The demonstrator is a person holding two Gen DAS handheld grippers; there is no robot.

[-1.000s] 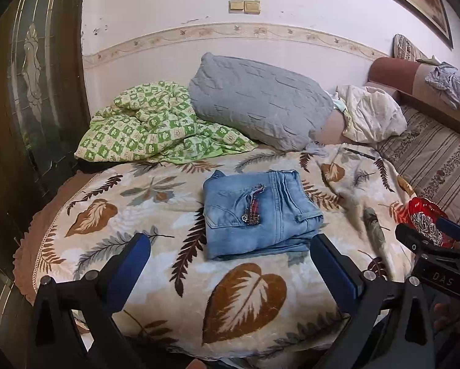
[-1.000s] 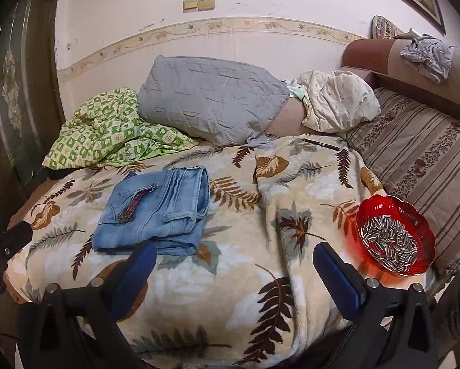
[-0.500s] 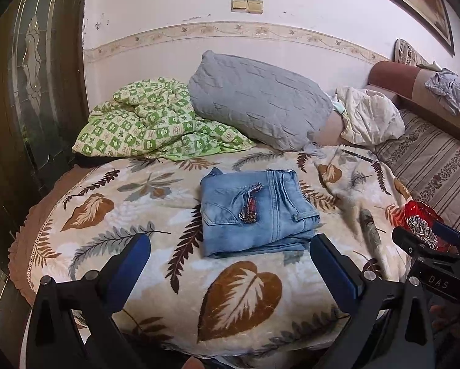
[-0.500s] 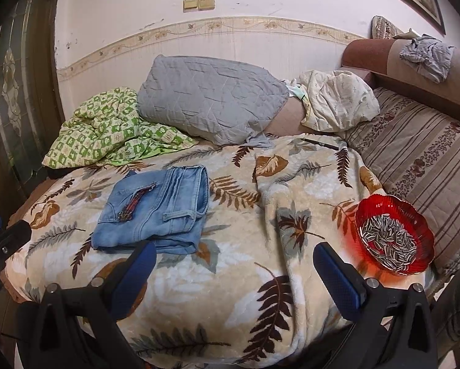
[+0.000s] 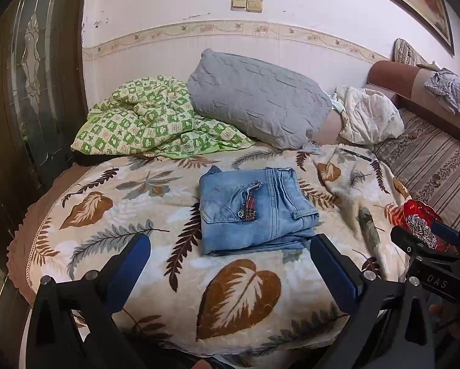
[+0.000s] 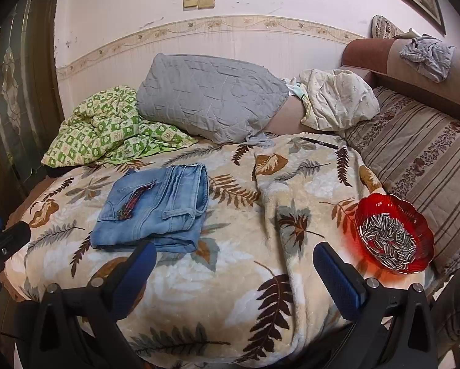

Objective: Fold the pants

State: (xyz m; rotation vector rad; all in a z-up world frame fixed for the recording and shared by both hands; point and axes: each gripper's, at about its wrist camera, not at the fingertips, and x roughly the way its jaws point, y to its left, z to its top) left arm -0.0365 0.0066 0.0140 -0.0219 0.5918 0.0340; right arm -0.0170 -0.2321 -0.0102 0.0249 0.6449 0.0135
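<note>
Pants: blue denim pants [image 5: 254, 210] are lying folded into a compact, roughly square bundle, several layers showing at the near edge; a back pocket and a belt loop are facing up, and a dark plaid strip with a metal ring is lying across the top.
Pants, position: they are resting flat on the leaf-print blanket [image 5: 236, 295] that is covering the bed, toward its middle, in front of the grey pillow [image 5: 257, 98] and the green checked quilt [image 5: 143, 117]; in the right wrist view the bundle [image 6: 156, 209] is sitting left of centre.
Left gripper: the left gripper [image 5: 230, 264] is hovering over the near edge of the blanket with its blue-padded fingers [image 5: 128, 267] spread wide, holding nothing and touching nothing; the pants are lying just beyond and between the fingertips.
Right gripper: the right gripper [image 6: 234, 269] is likewise standing wide apart and empty, above bare blanket to the right of the pants, clear of them.
Surroundings: a red bowl [image 6: 394, 233] of striped seeds is sitting on the blanket near the right gripper's right finger, beside the striped cushion [image 6: 423, 160]; a dark pen [image 6: 319, 142] is lying near the pillow.
</note>
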